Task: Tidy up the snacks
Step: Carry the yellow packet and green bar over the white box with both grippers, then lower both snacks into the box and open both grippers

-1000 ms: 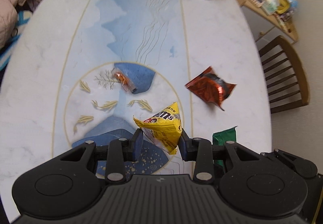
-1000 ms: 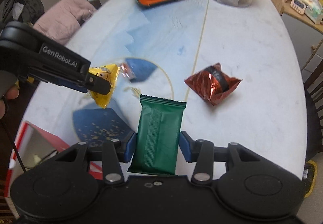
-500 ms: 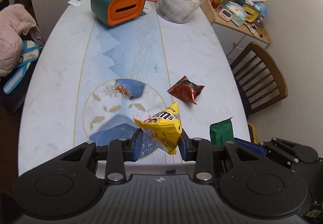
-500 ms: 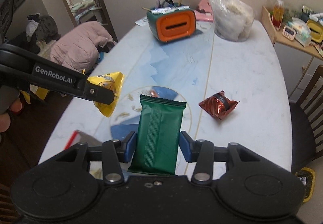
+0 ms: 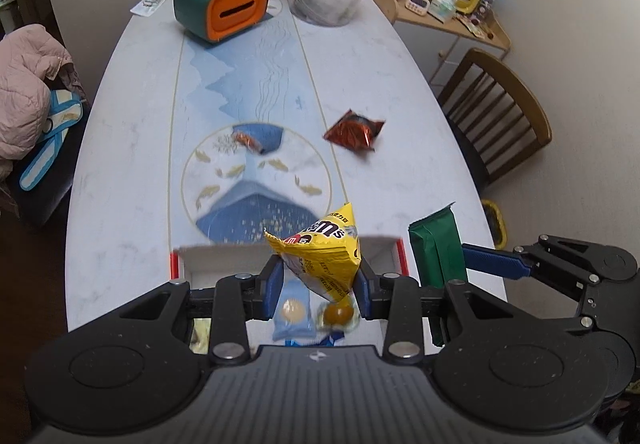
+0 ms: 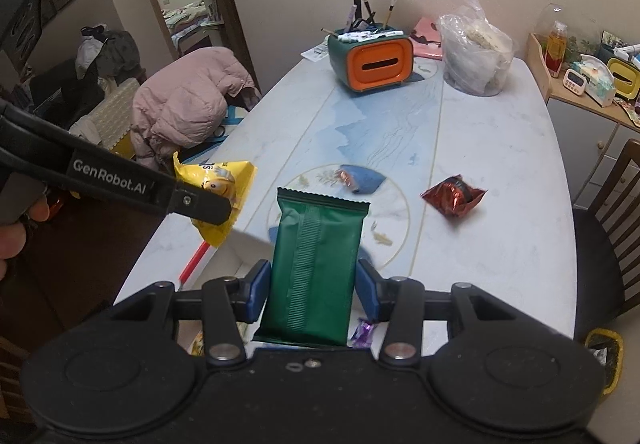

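The long table (image 5: 132,172) spreads wide and mostly bare ahead of me, with a white, red-edged box (image 5: 224,260) at its near edge below my claws. My left claw (image 5: 318,282) pinches one yellow candy bag (image 5: 320,248) over that box; my right claw (image 6: 310,286) clamps one green packet (image 6: 316,268). One red foil packet (image 5: 354,130) and one small orange candy (image 5: 248,140) lie mid-table.
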Tool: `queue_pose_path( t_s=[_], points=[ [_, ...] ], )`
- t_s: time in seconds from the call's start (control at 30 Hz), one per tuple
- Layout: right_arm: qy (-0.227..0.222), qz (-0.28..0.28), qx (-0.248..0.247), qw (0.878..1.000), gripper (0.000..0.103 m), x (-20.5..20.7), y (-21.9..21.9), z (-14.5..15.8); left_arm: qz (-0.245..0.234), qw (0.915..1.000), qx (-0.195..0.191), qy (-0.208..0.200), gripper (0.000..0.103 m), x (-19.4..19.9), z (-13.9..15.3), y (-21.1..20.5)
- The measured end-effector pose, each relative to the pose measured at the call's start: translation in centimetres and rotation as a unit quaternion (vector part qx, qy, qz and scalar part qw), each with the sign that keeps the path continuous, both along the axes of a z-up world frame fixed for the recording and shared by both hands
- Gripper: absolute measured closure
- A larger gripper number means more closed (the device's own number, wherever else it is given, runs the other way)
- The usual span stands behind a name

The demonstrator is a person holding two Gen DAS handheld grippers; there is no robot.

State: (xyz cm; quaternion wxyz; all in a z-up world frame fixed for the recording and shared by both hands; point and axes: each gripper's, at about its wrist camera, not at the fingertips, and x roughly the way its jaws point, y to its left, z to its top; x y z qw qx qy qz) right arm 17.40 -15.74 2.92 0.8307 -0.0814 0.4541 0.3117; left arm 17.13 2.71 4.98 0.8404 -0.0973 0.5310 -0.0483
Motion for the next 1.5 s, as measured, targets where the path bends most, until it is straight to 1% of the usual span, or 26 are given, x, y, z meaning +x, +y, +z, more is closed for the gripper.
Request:
queue_pose_path(
  t_s=[0.13, 0.33, 0.47, 0.57, 0.8, 0.9, 1.0, 1.1, 1.2, 1.5],
  points=[
    [0.016, 0.003, -0.009, 1.000, 0.059, -1.4, 0.3, -1.3, -0.008, 0.9998, 0.002, 0.019, 0.067, -1.6, -1.4, -0.2],
    [0.048, 0.004, -0.028, 0.998, 0.059, -3.2, 0.7, -4.3, -0.013, 0.9985, -0.001, 0.053, 0.067, -3.2, -4.6, -0.4],
    [0.073, -0.001, -0.045, 0.996, 0.059, -4.0, 0.9, -7.0, -0.018, 0.9967, -0.006, 0.079, 0.067, -4.0, -7.4, -0.8],
    [0.091, -0.006, -0.058, 0.994, 0.059, -4.4, 0.9, -9.3, -0.017, 0.9950, 0.000, 0.099, 0.067, -4.3, -9.8, -1.2],
    [0.115, -0.009, -0.080, 0.990, 0.059, -5.2, 1.0, -13.4, -0.014, 0.9896, 0.009, 0.143, 0.067, -4.5, -15.0, -1.4],
    [0.121, -0.007, -0.087, 0.989, 0.059, -5.3, 1.3, -14.6, -0.019, 0.9884, 0.019, 0.149, 0.067, -4.6, -16.6, -1.7],
    [0.123, -0.004, -0.095, 0.988, 0.059, -5.5, 1.7, -15.6, -0.027, 0.9880, 0.040, 0.147, 0.067, -4.7, -17.8, -2.2],
    [0.126, -0.002, -0.102, 0.987, 0.059, -5.6, 2.0, -16.4, -0.029, 0.9862, 0.030, 0.161, 0.067, -4.8, -19.0, -2.1],
    [0.122, 0.006, -0.108, 0.987, 0.060, -5.8, 2.3, -16.8, -0.032, 0.9854, 0.030, 0.165, 0.067, -5.0, -19.6, -2.3],
    [0.129, 0.008, -0.103, 0.986, 0.059, -6.0, 2.1, -16.8, -0.034, 0.9854, 0.023, 0.165, 0.066, -5.3, -20.0, -2.3]
  ],
)
